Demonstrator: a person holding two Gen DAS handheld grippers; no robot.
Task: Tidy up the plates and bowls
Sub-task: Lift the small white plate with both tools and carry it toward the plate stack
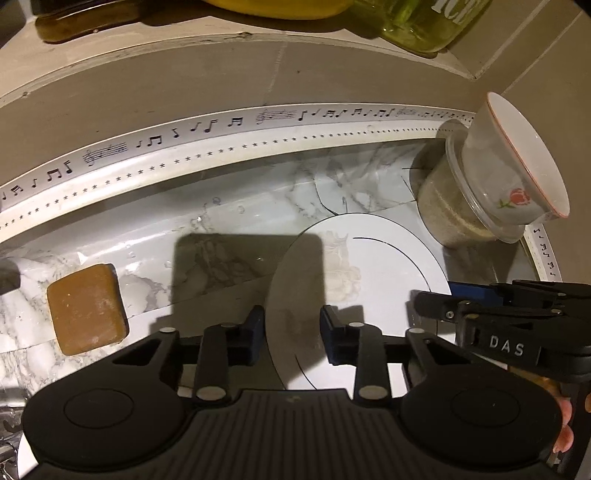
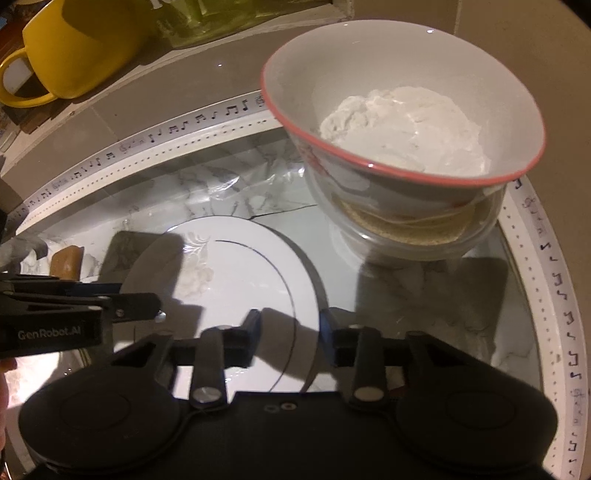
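Note:
A white plate (image 1: 369, 277) (image 2: 236, 273) with a thin black ring lies flat on the marble-look counter. My left gripper (image 1: 293, 332) straddles its left rim: one finger is outside the rim, the other over the plate, and a gap shows between the pads. My right gripper (image 2: 291, 336) straddles the right rim the same way, also with a gap. Each gripper shows side-on in the other's view, the right gripper (image 1: 443, 295) and the left gripper (image 2: 140, 299). A red-rimmed white bowl (image 1: 524, 162) (image 2: 402, 110) holding a white mass sits on a clear plastic tub (image 1: 443, 199) (image 2: 406, 229) behind the plate.
A brown soap bar (image 1: 86, 308) (image 2: 66, 262) lies left of the plate. A white edge strip (image 1: 221, 125) printed with music notes borders the counter at the tiled wall. On the ledge above stand a yellow mug (image 2: 81, 48) and a green jar (image 1: 424, 22).

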